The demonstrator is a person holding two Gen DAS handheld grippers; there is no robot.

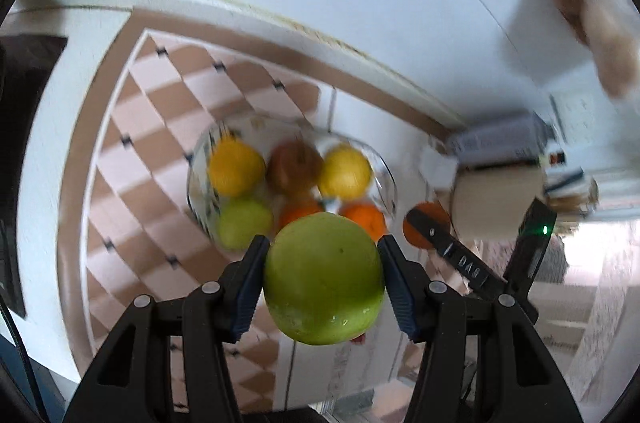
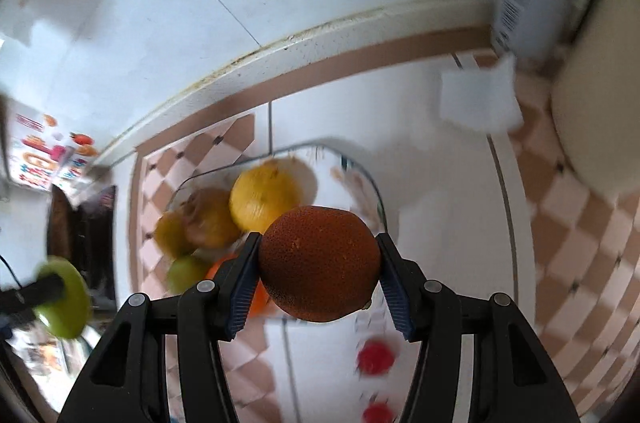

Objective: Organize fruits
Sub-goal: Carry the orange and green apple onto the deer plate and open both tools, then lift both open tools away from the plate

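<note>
A: In the left wrist view, the left gripper (image 1: 322, 277) has its fingers (image 1: 249, 289) clamped on a green apple (image 1: 323, 277), one pad on each flank at the widest part. The apple hangs in the air above the tiled desk (image 1: 132, 127), in front of the glass bowl (image 1: 390, 179).

B: And the bowl's contents?

A: A yellow fruit (image 1: 235, 167), a brownish apple (image 1: 294, 167), a lemon-coloured fruit (image 1: 346, 173), a green one (image 1: 244, 223) and oranges (image 1: 366, 219). The apple looks firm, smooth and a bit slippery, likely moderately heavy, so a hold across the middle suits it. The right gripper (image 1: 480, 255) shows beside it, carrying an orange (image 1: 424, 225).

B: The right wrist view?

A: The right gripper's fingers (image 2: 242, 289) are shut on that same orange, dark-skinned and pebbled, pads at its equator. It is off the desk, between the camera and the bowl. The rough peel should grip well; the fruit gives slightly, so hard squeezing could bruise it.

B: Anything else?

A: The green apple appears at the left edge, in the left gripper. Two small red objects (image 2: 376, 359) lie blurred on the desk below; what they are cannot be told.
</note>
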